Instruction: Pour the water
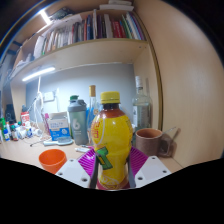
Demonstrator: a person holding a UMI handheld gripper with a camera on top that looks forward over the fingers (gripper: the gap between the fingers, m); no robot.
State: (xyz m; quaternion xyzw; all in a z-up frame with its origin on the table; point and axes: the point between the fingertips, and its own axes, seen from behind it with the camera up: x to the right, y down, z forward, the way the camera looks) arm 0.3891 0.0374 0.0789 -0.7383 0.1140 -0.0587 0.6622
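I had the gripper (111,168) closed on the bottle (110,140), its two pads (136,160) pressed against the lower body from either side, so the bottle was pinched between the fingers and stood upright directly ahead of the camera. The bottle carried orange-yellow liquid, a label band and a yellow cap (110,98), which was on; I judged that pouring had not begun, and that the low grip was chosen to leave the neck free for tipping. Beside the bottle, toward the lamp side and slightly behind it, an orange cup (52,159) rested on the desk (25,157), a likely receiver. On the bottle's other side, a little farther back, stood a brown mug (149,140). Behind the bottle were further bottles and a box (60,125) along the wall. Farthest, above the bottle, a shelf (90,50) held a row of books (95,27).
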